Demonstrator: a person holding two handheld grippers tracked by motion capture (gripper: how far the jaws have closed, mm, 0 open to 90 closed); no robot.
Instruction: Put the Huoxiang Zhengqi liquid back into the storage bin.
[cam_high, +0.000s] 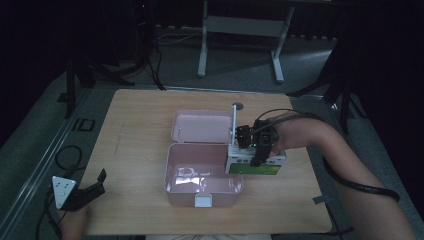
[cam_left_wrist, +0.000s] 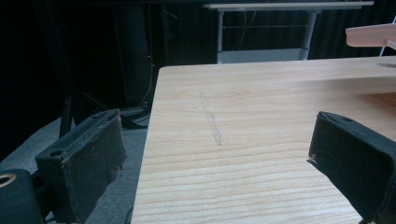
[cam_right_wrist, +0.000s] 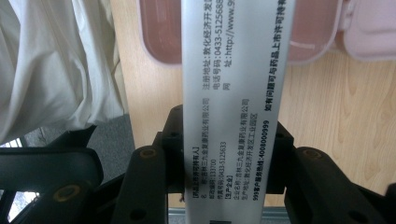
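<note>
An open pink lunch box (cam_high: 200, 175) sits mid-table, its lid (cam_high: 202, 126) laid back flat behind it. Just right of the box, my right gripper (cam_high: 257, 150) is shut on a white and green medicine carton (cam_high: 255, 164), held on edge above the table. In the right gripper view the carton's printed white side (cam_right_wrist: 238, 93) runs up between the jaws, with the pink box (cam_right_wrist: 308, 32) beyond. My left gripper (cam_high: 87, 192) rests at the table's front left corner, open, with bare wood between its pads (cam_left_wrist: 86, 161).
The wooden table (cam_high: 135, 130) has free room left of the box and along its front. A small round grey grommet (cam_high: 237, 106) sits behind the lid. A desk frame (cam_high: 240, 30) stands on the floor beyond the table.
</note>
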